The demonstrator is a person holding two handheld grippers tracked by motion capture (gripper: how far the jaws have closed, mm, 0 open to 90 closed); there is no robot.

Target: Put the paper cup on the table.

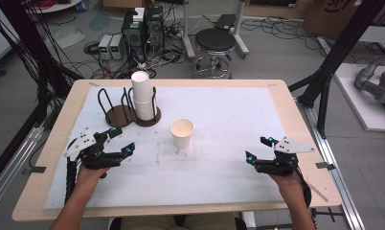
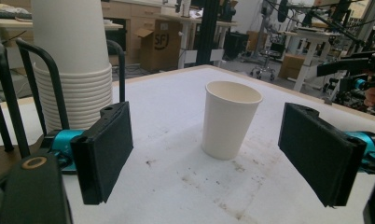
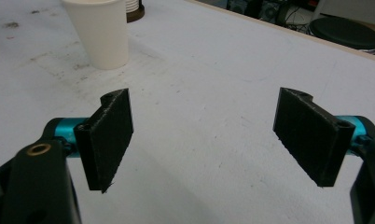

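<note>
I am holding my left claw (image 1: 119,140) wide and empty beside the cup stack (image 1: 142,96) in its rack; the single paper cup (image 1: 182,132) is standing upright just ahead and to its right, nearer this hand. My right claw (image 1: 257,148) is hovering wide and empty too, well apart on the white mat (image 1: 219,182)

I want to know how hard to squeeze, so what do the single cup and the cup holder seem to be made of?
The single cup looks like thin paper: matte cream wall, rolled rim, no gloss. The cup holder seems to have dark wooden round bases, brown and dull, with thin black hoops that look like painted metal, though plastic cannot be ruled out.
</note>
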